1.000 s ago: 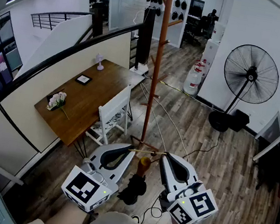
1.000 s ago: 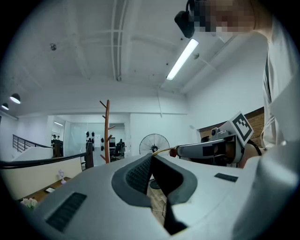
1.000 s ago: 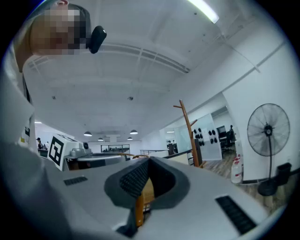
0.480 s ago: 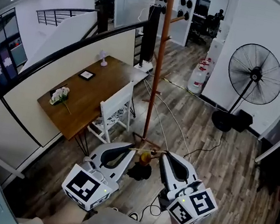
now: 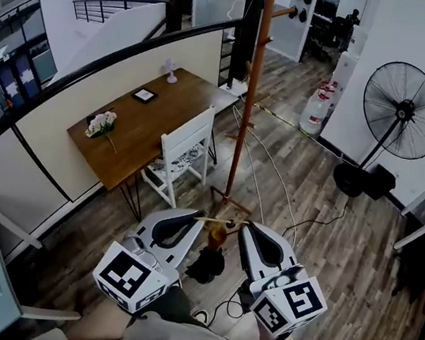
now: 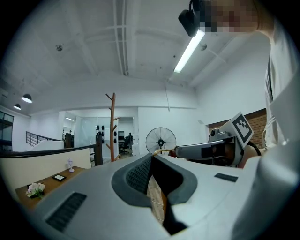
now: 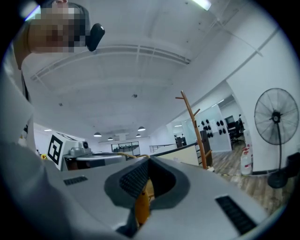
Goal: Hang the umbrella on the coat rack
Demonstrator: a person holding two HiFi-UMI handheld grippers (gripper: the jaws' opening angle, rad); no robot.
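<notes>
A tan strap [image 5: 220, 221] stretches between my two grippers. Below it hangs the small folded black umbrella [image 5: 207, 265] with its orange handle [image 5: 218, 238]. My left gripper [image 5: 200, 218] is shut on the strap's left end and my right gripper [image 5: 242, 225] is shut on its right end. The tall brown coat rack [image 5: 250, 91] stands straight ahead, its base just beyond the grippers. The left gripper view has the left gripper [image 6: 151, 157] with jaws together, the strap [image 6: 162, 151] and the rack [image 6: 112, 126]. The right gripper view has the right gripper [image 7: 149, 160], the orange handle [image 7: 141, 204] and the rack [image 7: 192, 124].
A wooden desk [image 5: 147, 127] with a white chair [image 5: 182, 162] stands to the left of the rack. A black standing fan [image 5: 403, 115] and water bottles [image 5: 318, 110] are at the right. Cables [image 5: 275, 175] run across the wood floor. A dark railing [image 5: 91, 78] borders the left.
The head view has drifted forward and right, so the rack's base now lies closer to the grippers. Both grippers stay shut on the strap with the umbrella hanging between them.
</notes>
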